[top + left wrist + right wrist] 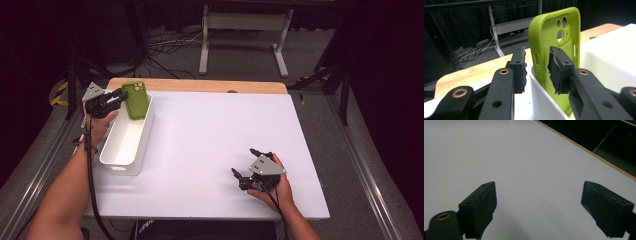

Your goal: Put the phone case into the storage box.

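L gripper (pixel 537 72) sits nearest the cam, jaws apart w/ a gap each side of the green phone case (pixel 556 45), which stands leaning in the white bin (pixel 127 142) at the table (pixel 215 130) far-left. Best to back straight off, no nudging. R gripper (pixel 250 175) rests wide open on the table. No readable writing.

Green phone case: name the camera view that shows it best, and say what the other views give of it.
The left gripper view. There the green phone case stands close up in the white bin, camera cutouts and side slots plain, between the left gripper's parted jaws. The high view shows it small, leaning at the bin's far end. The right gripper view faces bare white tabletop.
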`<state>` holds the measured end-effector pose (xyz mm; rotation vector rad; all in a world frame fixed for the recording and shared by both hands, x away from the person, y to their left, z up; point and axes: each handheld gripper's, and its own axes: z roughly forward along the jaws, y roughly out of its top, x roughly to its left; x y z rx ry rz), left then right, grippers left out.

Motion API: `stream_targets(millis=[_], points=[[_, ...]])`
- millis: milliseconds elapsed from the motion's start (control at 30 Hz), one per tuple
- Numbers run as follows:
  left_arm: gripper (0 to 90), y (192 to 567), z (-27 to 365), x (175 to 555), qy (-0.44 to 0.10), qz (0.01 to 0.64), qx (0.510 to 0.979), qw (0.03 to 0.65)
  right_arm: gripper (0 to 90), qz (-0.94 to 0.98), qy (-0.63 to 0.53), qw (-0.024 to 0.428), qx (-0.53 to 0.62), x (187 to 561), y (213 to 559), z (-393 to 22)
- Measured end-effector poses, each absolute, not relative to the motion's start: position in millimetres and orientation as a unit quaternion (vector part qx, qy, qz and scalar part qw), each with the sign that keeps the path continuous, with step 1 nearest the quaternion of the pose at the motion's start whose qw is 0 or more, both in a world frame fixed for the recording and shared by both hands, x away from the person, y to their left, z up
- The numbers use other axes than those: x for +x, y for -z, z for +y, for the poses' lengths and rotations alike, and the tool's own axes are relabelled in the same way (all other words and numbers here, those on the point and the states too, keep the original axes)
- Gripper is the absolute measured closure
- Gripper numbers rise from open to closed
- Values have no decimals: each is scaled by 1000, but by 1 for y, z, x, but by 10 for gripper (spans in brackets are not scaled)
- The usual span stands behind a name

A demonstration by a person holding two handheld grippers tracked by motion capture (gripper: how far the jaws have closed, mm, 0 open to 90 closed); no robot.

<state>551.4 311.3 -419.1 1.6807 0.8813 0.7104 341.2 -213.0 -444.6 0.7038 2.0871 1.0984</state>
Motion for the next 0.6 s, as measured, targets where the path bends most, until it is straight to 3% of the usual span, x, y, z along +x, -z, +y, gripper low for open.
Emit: stream_targets(millis=[600], points=[[584,398,308,536,-315,359,710,517,140,798,-427,337,259,341,443,-212]])
